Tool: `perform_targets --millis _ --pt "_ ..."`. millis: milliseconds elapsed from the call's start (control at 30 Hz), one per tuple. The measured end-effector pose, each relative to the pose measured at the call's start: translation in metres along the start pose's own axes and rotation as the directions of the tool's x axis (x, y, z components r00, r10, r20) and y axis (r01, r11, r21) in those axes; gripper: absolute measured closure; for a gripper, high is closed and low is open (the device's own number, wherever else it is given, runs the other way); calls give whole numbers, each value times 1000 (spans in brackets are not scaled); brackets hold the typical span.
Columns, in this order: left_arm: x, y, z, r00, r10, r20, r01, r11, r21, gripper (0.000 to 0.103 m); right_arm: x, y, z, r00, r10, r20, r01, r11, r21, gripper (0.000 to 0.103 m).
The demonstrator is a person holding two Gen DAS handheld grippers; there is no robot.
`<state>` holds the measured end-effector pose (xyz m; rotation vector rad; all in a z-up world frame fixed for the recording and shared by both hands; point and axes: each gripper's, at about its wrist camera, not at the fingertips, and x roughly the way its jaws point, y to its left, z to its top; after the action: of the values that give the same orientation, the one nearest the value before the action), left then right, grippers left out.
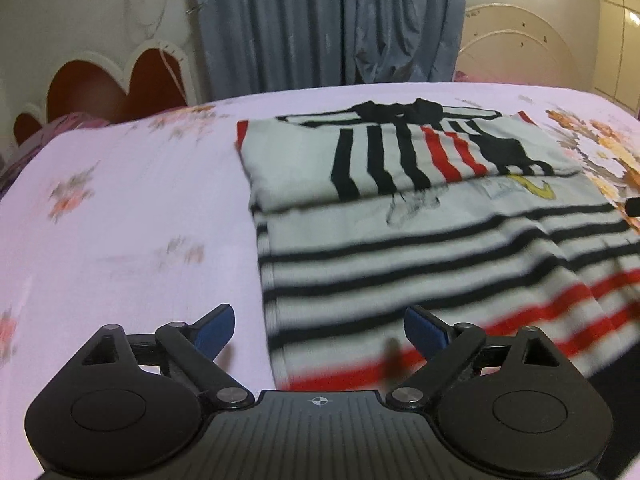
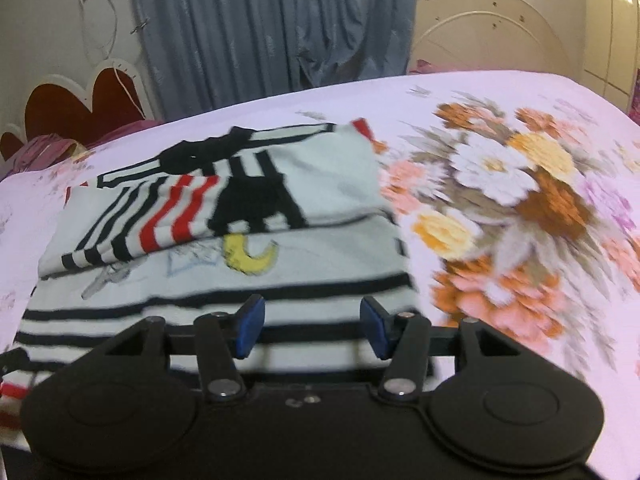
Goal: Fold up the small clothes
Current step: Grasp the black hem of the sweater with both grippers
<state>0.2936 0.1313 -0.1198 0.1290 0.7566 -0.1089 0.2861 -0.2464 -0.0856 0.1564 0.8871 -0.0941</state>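
A small white shirt with black and red stripes (image 1: 420,216) lies flat on the bed, its sleeves folded in over the chest and a yellow moon print showing. It also shows in the right wrist view (image 2: 224,240). My left gripper (image 1: 319,330) is open and empty, hovering over the shirt's near left hem. My right gripper (image 2: 312,326) is open and empty, over the shirt's near right part. The right gripper's tip (image 1: 633,206) peeks in at the left view's right edge.
The shirt lies on a pink floral bedsheet (image 1: 120,220), with a big flower print (image 2: 512,208) to its right. A heart-shaped headboard (image 1: 108,84) and grey curtains (image 1: 320,20) stand behind the bed.
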Motion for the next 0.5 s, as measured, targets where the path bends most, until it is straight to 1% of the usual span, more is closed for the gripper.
perform_targets --millis 100,200,367,500 --pt "-19 -2 -23 1000 -12 -23 11 998 -61 12 -20 -25 -18 1000 9 -8 -9 1000 15 53" --pt "-34 -6 -45 998 -36 -44 31 992 -122 17 -39 -46 -40 999 27 -23 -26 999 38 53" --pt "-54 -12 -79 995 -64 -71 47 975 -218 27 -63 -67 -76 994 88 -66 -85 995 60 53" --pt "-70 -15 -99 992 -104 -75 79 957 -278 33 -74 -77 -99 982 161 -98 -151 983 99 54"
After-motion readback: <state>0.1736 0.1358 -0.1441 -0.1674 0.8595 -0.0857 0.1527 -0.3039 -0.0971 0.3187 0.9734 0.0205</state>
